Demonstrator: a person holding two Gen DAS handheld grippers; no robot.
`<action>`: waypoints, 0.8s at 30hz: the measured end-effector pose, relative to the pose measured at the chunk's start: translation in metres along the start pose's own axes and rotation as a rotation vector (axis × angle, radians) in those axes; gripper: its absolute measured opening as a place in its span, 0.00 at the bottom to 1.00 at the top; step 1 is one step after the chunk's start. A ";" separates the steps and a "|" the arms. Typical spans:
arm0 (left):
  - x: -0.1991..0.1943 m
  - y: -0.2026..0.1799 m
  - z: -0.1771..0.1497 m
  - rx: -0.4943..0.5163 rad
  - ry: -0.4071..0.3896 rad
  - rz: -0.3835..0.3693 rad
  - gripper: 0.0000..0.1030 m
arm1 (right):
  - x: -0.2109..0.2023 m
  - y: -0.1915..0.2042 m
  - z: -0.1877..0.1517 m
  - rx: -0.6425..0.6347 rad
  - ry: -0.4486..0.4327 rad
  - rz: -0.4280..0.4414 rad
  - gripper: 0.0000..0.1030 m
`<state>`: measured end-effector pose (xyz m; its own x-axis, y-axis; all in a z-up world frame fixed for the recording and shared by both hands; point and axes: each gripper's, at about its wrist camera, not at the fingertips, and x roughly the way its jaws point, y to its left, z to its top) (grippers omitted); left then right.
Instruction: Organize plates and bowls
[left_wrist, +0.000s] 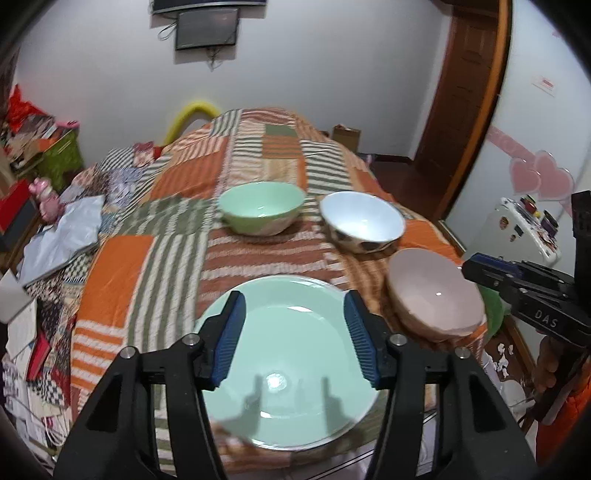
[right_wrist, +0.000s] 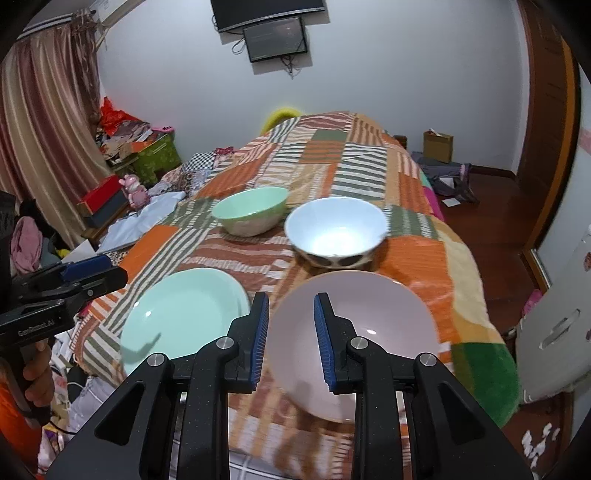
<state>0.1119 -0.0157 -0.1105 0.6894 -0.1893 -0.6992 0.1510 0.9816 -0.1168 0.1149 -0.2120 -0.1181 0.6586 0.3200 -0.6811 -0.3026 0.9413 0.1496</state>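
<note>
A mint-green plate (left_wrist: 295, 373) (right_wrist: 184, 317) lies on the patchwork quilt at the near edge of the bed. My left gripper (left_wrist: 293, 299) (right_wrist: 92, 273) hangs open above it; the blue pads touch nothing and the fingers throw shadows on the plate. Farther back stand a green bowl (left_wrist: 262, 212) (right_wrist: 251, 210) and, to its right, a white bowl with dark spots (left_wrist: 364, 219) (right_wrist: 336, 229). A pink bowl (left_wrist: 436, 295) (right_wrist: 369, 325) is tilted and raised off the quilt. My right gripper (right_wrist: 291, 297) (left_wrist: 469, 267) is shut on its rim, one pad outside and one inside.
The quilt-covered bed (left_wrist: 177, 221) fills the middle. Boxes, papers and a green crate (right_wrist: 159, 158) crowd the floor on the left. A white cabinet (right_wrist: 554, 332) and a wooden door (left_wrist: 465, 92) stand on the right. A person's hand (right_wrist: 37, 373) holds the left gripper's handle.
</note>
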 end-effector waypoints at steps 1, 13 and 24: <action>0.001 -0.005 0.002 0.005 -0.002 -0.007 0.59 | -0.001 -0.003 -0.001 0.003 -0.001 -0.011 0.22; 0.047 -0.062 0.012 0.079 0.060 -0.078 0.75 | -0.006 -0.051 -0.011 0.056 0.000 -0.077 0.62; 0.101 -0.087 0.002 0.101 0.185 -0.114 0.76 | 0.017 -0.082 -0.030 0.104 0.078 -0.080 0.62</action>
<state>0.1695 -0.1206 -0.1694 0.5239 -0.2824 -0.8036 0.2972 0.9448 -0.1382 0.1297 -0.2868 -0.1632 0.6212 0.2378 -0.7467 -0.1752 0.9709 0.1635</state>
